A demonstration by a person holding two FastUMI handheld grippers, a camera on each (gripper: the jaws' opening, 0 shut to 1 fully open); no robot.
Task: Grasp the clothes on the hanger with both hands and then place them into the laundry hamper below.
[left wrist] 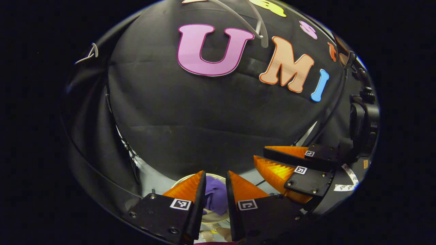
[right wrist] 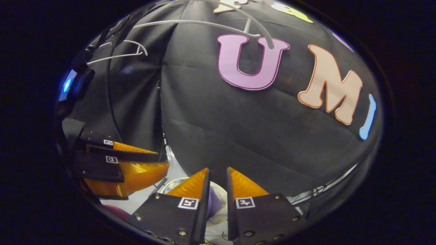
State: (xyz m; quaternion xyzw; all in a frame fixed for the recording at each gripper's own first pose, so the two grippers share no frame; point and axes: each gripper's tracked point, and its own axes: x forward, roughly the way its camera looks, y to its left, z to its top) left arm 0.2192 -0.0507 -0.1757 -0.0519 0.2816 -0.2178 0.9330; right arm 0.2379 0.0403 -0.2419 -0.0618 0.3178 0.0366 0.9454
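My left orange-fingered black gripper and right orange-fingered black gripper sit side by side, jaws slightly parted, gripping nothing.

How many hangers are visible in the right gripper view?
2: one white hanger top centre, bare; another hanger upper left, also bare. More may be hidden beyond the top edge.

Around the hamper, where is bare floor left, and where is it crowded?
Bare pale floor lies between the hamper rim and the wall's foot, and left of the hamper towards the left claw. Inside the hamper it is crowded: purple cloth lies there, behind both claws' narrow gaps.
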